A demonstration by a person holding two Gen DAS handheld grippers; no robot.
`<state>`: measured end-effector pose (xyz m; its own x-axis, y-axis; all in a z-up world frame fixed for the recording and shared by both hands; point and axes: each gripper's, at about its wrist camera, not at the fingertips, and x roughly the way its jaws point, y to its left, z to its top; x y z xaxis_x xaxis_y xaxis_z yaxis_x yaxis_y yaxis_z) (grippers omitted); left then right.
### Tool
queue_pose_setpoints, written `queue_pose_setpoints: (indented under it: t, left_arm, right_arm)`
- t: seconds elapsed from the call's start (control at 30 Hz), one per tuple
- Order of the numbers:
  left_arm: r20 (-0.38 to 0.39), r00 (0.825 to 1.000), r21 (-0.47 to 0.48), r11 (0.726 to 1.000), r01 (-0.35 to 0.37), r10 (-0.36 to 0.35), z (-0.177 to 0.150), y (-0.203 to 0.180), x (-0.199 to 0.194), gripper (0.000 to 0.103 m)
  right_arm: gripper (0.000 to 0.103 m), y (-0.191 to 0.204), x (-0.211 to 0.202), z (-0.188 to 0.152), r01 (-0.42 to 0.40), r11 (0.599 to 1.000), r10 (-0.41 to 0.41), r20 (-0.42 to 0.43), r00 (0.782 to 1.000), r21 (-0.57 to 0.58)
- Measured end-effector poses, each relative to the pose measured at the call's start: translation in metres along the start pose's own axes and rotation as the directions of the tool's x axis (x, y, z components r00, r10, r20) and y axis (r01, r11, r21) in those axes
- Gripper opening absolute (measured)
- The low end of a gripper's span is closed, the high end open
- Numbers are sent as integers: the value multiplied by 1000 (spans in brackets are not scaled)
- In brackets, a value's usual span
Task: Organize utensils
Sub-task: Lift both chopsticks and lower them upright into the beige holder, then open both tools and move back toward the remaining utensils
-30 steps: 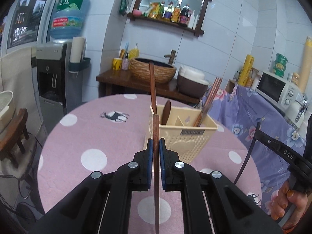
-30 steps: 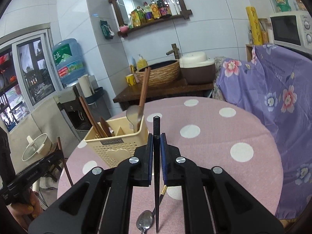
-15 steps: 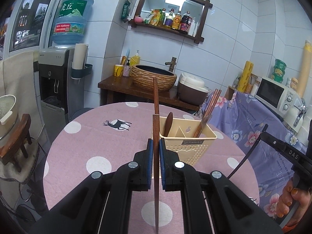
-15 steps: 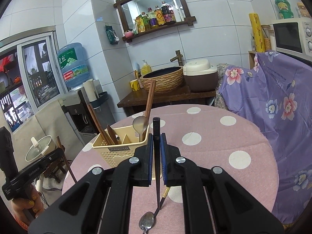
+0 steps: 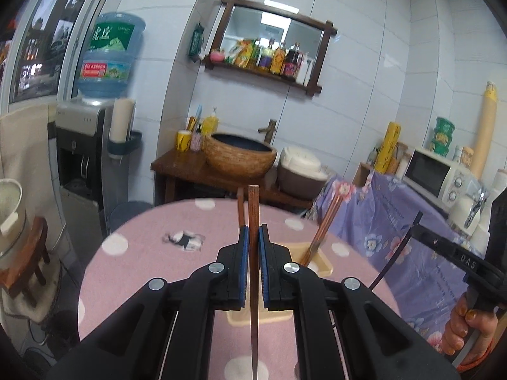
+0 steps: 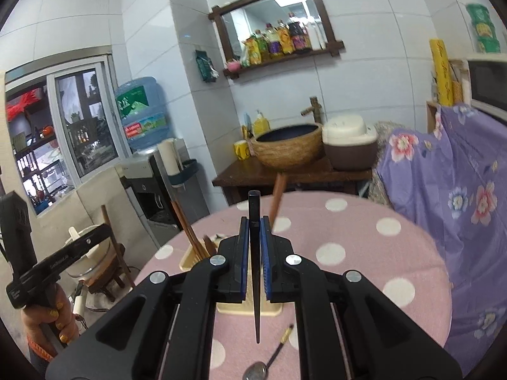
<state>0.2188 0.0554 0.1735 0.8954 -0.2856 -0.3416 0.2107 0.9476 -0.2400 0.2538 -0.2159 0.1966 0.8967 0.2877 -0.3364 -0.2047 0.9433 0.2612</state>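
My left gripper [image 5: 253, 237] is shut on a brown wooden chopstick [image 5: 253, 209] that stands upright between the pads. It hangs above the cream utensil basket [image 5: 320, 264], which is mostly hidden behind the jaws and holds brown chopsticks [image 5: 326, 228]. My right gripper [image 6: 254, 229] is shut on a black chopstick [image 6: 254, 209], also upright, above the same basket [image 6: 190, 261]. The basket holds chopsticks [image 6: 187, 224] and a wooden-handled utensil [image 6: 277, 194]. A metal spoon with a black handle [image 6: 266, 364] lies on the pink dotted tablecloth [image 6: 364, 247] in front of the basket.
The round table [image 5: 142, 253] stands by a purple flowered cover [image 5: 396, 221]. Behind it are a wooden counter with a woven basin [image 5: 240, 155], a rice cooker [image 5: 301, 171], a water dispenser [image 5: 85, 145] and a microwave [image 5: 437, 174]. A stool with a pot [image 6: 95, 262] stands at the left.
Both grippers have risen and tilted up with their chopsticks. The basket now sits lower in both views and is largely hidden behind the jaws.
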Motion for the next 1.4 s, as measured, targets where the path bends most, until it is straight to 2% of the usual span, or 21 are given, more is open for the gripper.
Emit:
queue_pose_setpoints:
  t: [0.2,0.37,0.47,0.53,0.73,0.9,1.1,1.17,1.23,1.3,1.33,1.4]
  left_arm:
    - [116,993,33,999,-28,24,70,-25,7,7]
    - [161,984,34,996,-86,79,90,-39,38,7]
    - [149,984,40,993,-109,102,80,-41,62,7]
    - [139,982,47,990,-136,129,67,-39,76,7]
    - [26,991,49,990,-133,132,16,-28,108,7]
    - [-62,990,44,991,-127,130,-16,-17,126,7]
    - [-100,989,56,993,-105,110,-27,-14,128,6]
    - [-104,989,67,993,-97,104,-31,-15,122,10]
    - [-107,990,67,994,-82,89,-39,-15,114,34]
    - [-96,992,54,996,-75,80,-50,-12,101,47]
    - [-98,992,52,996,-75,79,-55,-11,97,49]
    - [-117,989,51,995,-80,85,-69,-6,88,54]
  right_arm:
    - [8,25,-5,68,27,999,-22,112,993,-37]
    - [8,31,10,90,64,998,-60,156,986,-24]
    - [8,29,28,81,96,995,-91,157,983,-23]
    - [8,26,45,66,102,995,-99,129,987,-18]
    - [8,15,85,15,101,995,-101,16,995,-9]
    - [8,8,99,-10,102,995,-101,-35,994,2]
    - [8,2,104,-26,104,995,-104,-43,994,3]
    - [10,1,99,-29,108,994,-107,-31,994,1]
    - [16,1,91,-35,118,993,-118,-24,993,-9]
    - [48,1,82,-44,129,991,-130,-22,991,-20]
    - [52,2,78,-52,144,989,-145,-25,989,-32]
    - [53,6,73,-70,168,983,-172,-59,983,-71]
